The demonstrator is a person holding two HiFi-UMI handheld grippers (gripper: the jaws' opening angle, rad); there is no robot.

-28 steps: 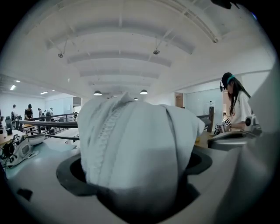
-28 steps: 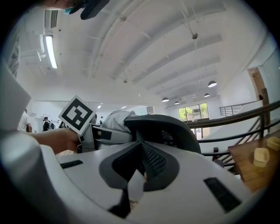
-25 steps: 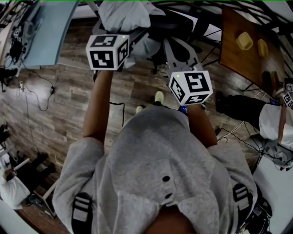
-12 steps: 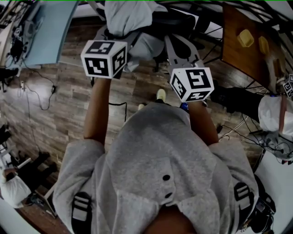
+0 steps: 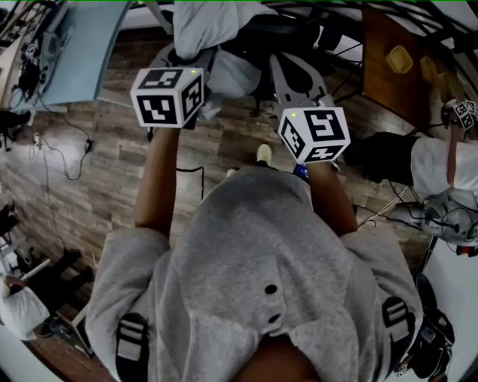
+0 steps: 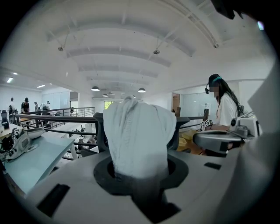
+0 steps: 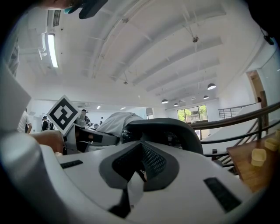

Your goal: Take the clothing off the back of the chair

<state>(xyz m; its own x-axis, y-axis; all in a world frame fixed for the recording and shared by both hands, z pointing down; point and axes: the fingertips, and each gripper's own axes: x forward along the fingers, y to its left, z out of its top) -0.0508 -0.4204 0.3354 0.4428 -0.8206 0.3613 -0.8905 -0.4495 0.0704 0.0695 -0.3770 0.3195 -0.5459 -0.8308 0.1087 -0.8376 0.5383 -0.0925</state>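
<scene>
A white garment (image 5: 209, 22) is draped over the back of a black office chair (image 5: 284, 33) at the top of the head view. My left gripper (image 5: 198, 61) reaches into the garment's lower edge. In the left gripper view the bunched cloth (image 6: 138, 140) fills the gap of that gripper (image 6: 141, 177); its jaws are closing and pinch the fabric. My right gripper (image 5: 295, 69) hovers to the right, just before the chair's mesh backrest (image 7: 175, 131). That gripper (image 7: 136, 173) has its jaws together and holds nothing I can make out.
A wooden table (image 5: 388, 82) with yellow blocks (image 5: 398, 58) stands at the upper right. Beside it sits a person in white (image 5: 441, 160). A pale blue desk (image 5: 82, 45) is at the upper left, with cables (image 5: 67, 149) on the wood floor below it.
My left gripper has drawn slightly back toward me and to the left, and its jaws have come in onto the cloth. The right gripper has stayed put.
</scene>
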